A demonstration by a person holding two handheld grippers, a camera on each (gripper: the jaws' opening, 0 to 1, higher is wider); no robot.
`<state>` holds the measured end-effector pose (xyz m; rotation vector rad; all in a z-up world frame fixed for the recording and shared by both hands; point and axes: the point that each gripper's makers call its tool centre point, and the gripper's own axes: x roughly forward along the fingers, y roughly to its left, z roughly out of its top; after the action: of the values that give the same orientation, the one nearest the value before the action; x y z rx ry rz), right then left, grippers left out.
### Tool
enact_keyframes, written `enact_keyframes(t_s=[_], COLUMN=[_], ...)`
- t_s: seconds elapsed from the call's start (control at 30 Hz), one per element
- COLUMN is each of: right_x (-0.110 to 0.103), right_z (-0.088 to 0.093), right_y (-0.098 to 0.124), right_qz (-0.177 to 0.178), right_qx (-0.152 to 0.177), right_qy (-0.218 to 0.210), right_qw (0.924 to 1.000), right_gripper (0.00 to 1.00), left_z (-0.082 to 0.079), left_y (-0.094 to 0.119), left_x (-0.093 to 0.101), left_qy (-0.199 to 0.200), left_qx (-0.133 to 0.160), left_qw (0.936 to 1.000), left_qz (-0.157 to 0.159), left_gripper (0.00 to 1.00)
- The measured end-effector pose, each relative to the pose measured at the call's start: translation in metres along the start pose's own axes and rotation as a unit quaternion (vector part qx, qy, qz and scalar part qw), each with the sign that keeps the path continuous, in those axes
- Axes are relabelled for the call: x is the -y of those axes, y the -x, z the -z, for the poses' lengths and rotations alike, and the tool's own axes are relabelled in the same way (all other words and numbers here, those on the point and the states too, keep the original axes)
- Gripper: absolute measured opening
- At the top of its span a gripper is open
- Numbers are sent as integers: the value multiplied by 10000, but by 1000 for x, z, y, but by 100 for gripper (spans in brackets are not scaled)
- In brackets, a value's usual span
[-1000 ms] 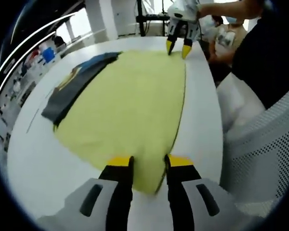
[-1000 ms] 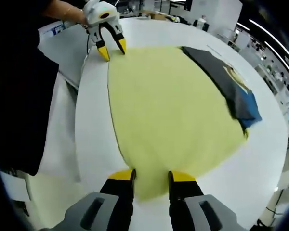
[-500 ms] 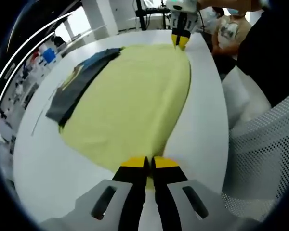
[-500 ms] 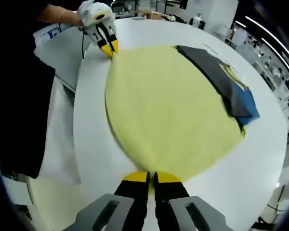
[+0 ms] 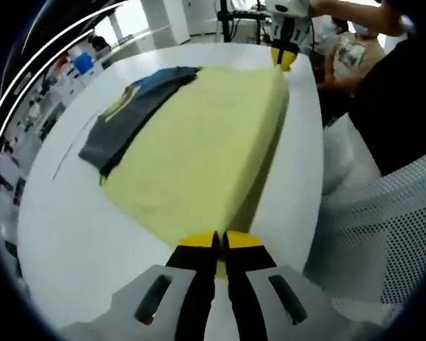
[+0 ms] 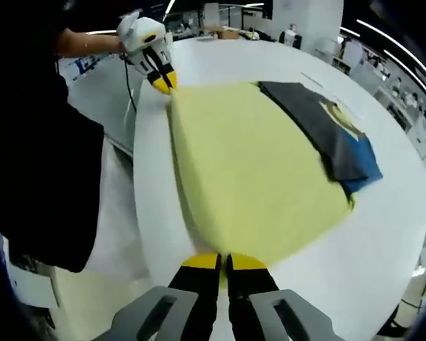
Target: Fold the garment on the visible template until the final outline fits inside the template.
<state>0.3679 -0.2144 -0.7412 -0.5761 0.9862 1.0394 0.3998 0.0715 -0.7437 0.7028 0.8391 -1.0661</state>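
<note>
Yellow fabric — the garment point(image 5: 199, 149) — lies spread over the white bench point(image 5: 64, 234), pinched at two corners of its near edge and lifted there, so that edge stands off the bench surface with a shadow under it. In the left gripper view the left gripper point(image 5: 220, 240) has its yellow-tipped fingers point(image 5: 197, 241) pressed together on one corner of the cloth. At the far end of the same edge the right gripper point(image 5: 285, 58) clamps the other corner, its tips closed on the fabric. In the right gripper view the arrangement mirrors: the right gripper point(image 6: 223, 261) is closed on the garment point(image 6: 255, 170) at the bottom of the view, and the left gripper point(image 6: 163, 82) grips the far corner, held by a person's hand point(image 6: 103, 44).

Along the far side of the yellow cloth — touching it and partly tucked under its edge — lies a dark grey and blue folded garment point(image 5: 131, 114), also seen in the right gripper view point(image 6: 334, 138). A thin dark line point(image 5: 69, 153) is marked on the bench just beyond that dark piece. Beside the bench, a white mesh chair back point(image 5: 383, 234) stands near the person's dark clothing point(image 5: 397, 106). Other workbenches and clutter fill the blurred room behind.
</note>
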Motion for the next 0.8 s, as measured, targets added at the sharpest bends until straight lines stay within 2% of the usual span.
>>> enact_keyframes(t_s=[0.17,0.3,0.47,0.67,0.8], right_x=[-6,-13,-18,-5,8], right_z=[-8,-15,-23,-41,-51], right_y=[16,28,42,62,72], right_qz=[39,5,6,326,539], right_qx=[13,99,123,283,365], right_qy=[155,190,327,471,610], right_qw=[9999,9998,9994,9980,9960], right_gripper=[0,0,0,0,0], left_z=[-6,-8,-13,-24,-37], left_y=[17,29,45,61,70], left_x=[5,4,5,-4,-22], left_qy=[-3,204,374,463,362], left_qx=[-86,-92,-37,1,134], left_qw=[10000,9997,9993,9989,9991], left_qz=[30,-50,26,-5,-184], left_gripper=[1,1,1,1,0])
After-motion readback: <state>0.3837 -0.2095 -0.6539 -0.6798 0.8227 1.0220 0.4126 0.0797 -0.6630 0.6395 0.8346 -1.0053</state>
